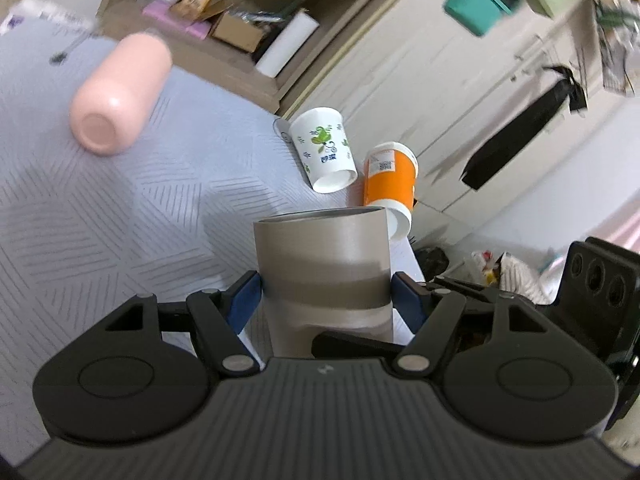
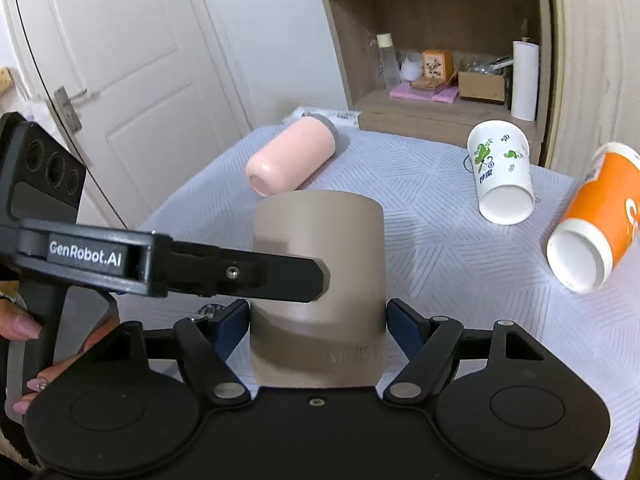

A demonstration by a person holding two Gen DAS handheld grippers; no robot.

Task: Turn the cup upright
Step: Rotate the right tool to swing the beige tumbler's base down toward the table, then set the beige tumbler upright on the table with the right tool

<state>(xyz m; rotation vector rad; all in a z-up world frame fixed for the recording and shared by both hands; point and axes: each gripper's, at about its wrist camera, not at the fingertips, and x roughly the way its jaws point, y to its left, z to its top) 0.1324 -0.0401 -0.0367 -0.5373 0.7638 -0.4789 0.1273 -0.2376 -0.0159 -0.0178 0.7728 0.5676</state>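
From the right wrist view, the taupe cup (image 2: 318,264) fills the centre, clamped by both grippers, the left gripper's fingers (image 2: 280,276) crossing it from 9 o'clock. Open bedspread (image 2: 440,264) lies at 3 o'clock. The pink bottle (image 2: 290,154) blocks 12 o'clock; the white paper cup (image 2: 502,172) and orange cup (image 2: 592,236) lie toward 2 o'clock.

Left wrist view: rolled hard sideways, close behind its own claw (image 1: 326,294), facing across the bed (image 1: 100,208) toward shelf (image 1: 248,12) and wardrobe. Right wrist view: level, equally close behind its claw (image 2: 318,322), facing the shelf (image 2: 436,32) and door. Shared: grey cup (image 1: 322,264), pink bottle (image 1: 120,94), two paper cups (image 1: 324,150).
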